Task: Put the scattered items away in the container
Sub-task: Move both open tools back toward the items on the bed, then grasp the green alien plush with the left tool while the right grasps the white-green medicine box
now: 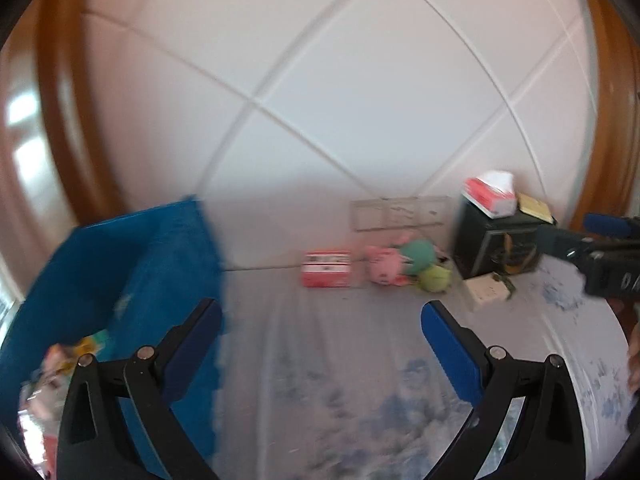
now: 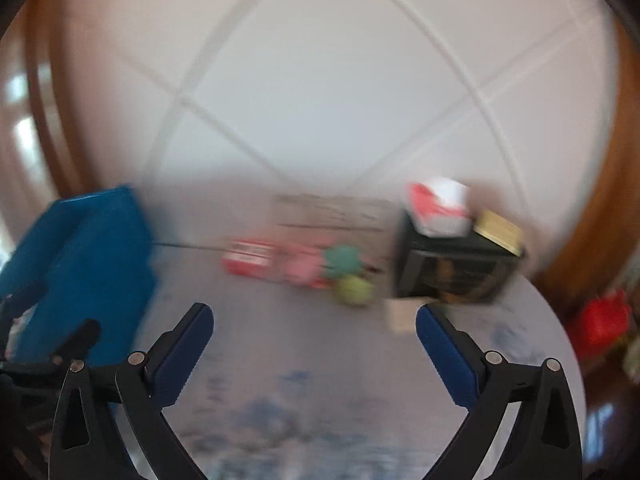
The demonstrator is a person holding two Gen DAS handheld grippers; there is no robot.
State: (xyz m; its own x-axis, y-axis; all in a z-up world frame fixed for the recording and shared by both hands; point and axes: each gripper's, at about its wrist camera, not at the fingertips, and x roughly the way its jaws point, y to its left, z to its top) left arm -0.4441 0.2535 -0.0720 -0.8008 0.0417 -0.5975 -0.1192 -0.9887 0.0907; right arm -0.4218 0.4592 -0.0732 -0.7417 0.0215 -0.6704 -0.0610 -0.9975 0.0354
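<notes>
A blue fabric container [image 1: 132, 280] stands at the left of the table, with several colourful items inside near its bottom [image 1: 68, 360]. Far across the table lie a red and white box [image 1: 326, 268], a pink plush toy [image 1: 384, 266], a teal plush ball [image 1: 418, 254] and a green plush ball [image 1: 434, 278]. My left gripper [image 1: 322, 340] is open and holds nothing, its left finger by the container's wall. My right gripper [image 2: 314, 338] is also open with nothing between its pads. The right wrist view is blurred; it shows the container [image 2: 92, 264] and the toys [image 2: 340, 268].
A black box [image 1: 496, 244] at the far right carries a red and white tissue pack [image 1: 492, 196] and a yellow pad [image 1: 534, 206]. A small white box [image 1: 486, 292] lies before it. A clear case [image 1: 400, 212] leans on the tiled wall. The other gripper [image 1: 600, 256] enters from the right.
</notes>
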